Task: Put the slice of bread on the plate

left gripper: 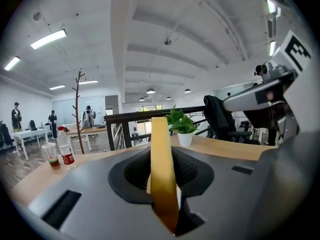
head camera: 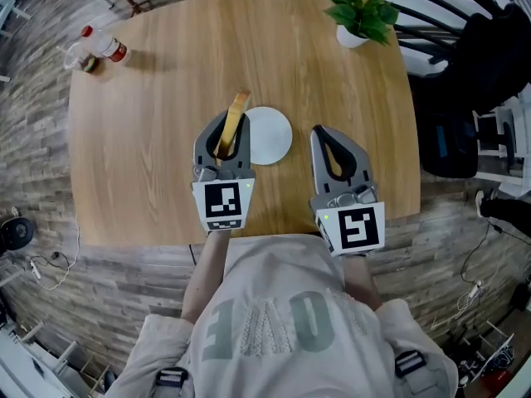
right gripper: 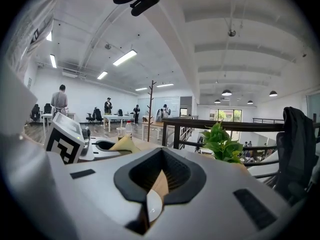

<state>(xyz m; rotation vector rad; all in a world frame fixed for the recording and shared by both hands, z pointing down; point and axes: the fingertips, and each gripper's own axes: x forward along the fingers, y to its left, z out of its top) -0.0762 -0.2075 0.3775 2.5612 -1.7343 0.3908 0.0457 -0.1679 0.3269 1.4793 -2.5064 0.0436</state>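
A tan slice of bread (head camera: 241, 103) stands on edge between the jaws of my left gripper (head camera: 230, 126), which is shut on it. In the left gripper view the bread (left gripper: 161, 154) rises upright through the jaw opening. Just right of that gripper's tip, a small round white plate (head camera: 274, 139) lies on the round wooden table (head camera: 133, 156); the bread is beside the plate's left rim, not over it. My right gripper (head camera: 322, 133) is shut with nothing in it, its tip near the plate's right rim. Through its jaw slit a bit of the plate (right gripper: 152, 205) shows.
A potted green plant (head camera: 361, 11) stands at the table's far right edge. A plastic bottle (head camera: 106, 46) and a cup (head camera: 83, 58) sit at the far left. A dark office chair (head camera: 465, 131) is off the table's right side. A railing runs beyond the table (left gripper: 130, 116).
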